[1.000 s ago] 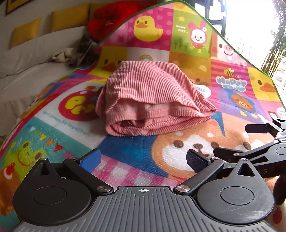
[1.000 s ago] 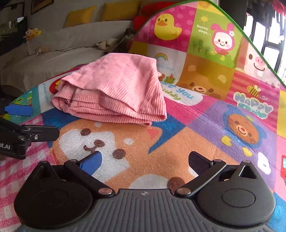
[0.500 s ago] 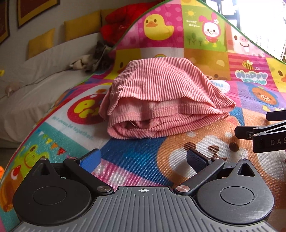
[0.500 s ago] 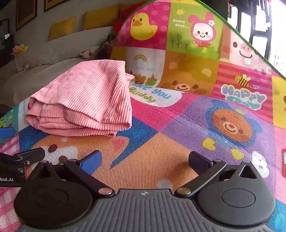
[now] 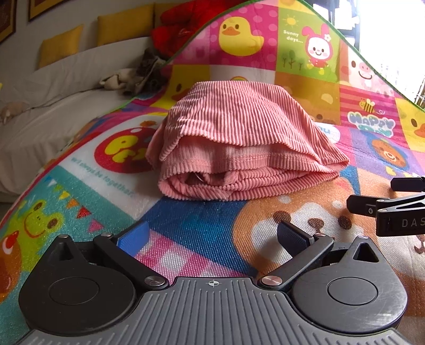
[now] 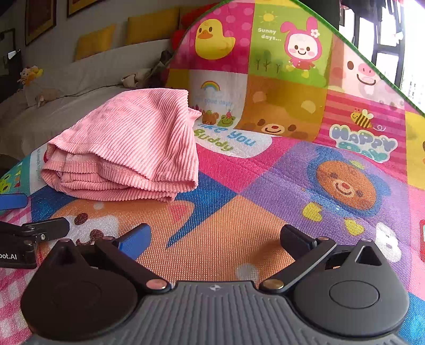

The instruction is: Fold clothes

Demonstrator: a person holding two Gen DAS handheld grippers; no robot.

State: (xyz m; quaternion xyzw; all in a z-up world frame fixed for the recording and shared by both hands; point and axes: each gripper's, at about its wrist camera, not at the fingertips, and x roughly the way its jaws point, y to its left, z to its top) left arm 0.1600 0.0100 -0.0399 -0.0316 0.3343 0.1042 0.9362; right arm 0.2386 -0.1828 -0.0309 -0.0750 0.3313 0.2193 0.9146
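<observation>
A pink corduroy garment (image 5: 239, 143) lies folded in a thick bundle on the colourful cartoon play mat (image 5: 202, 220). It also shows in the right wrist view (image 6: 130, 148), at the left. My left gripper (image 5: 212, 236) is open and empty, a short way in front of the bundle's rolled near edge. My right gripper (image 6: 215, 238) is open and empty, over the mat to the right of the bundle. The right gripper's fingers (image 5: 372, 204) show at the right edge of the left wrist view, and the left gripper's fingers (image 6: 45, 228) show at the left edge of the right wrist view.
A white sofa (image 5: 53, 106) with yellow cushions (image 5: 122, 24) stands behind and left of the mat. A red plush toy (image 5: 183, 21) and a grey-beige soft toy (image 5: 132, 77) lie on it. Bright windows (image 6: 385, 39) are at the far right.
Both grippers have drawn back from the folded garment and turned slightly; the right view has swung right, so the bundle sits further left. The garment has not moved. Both stay open.
</observation>
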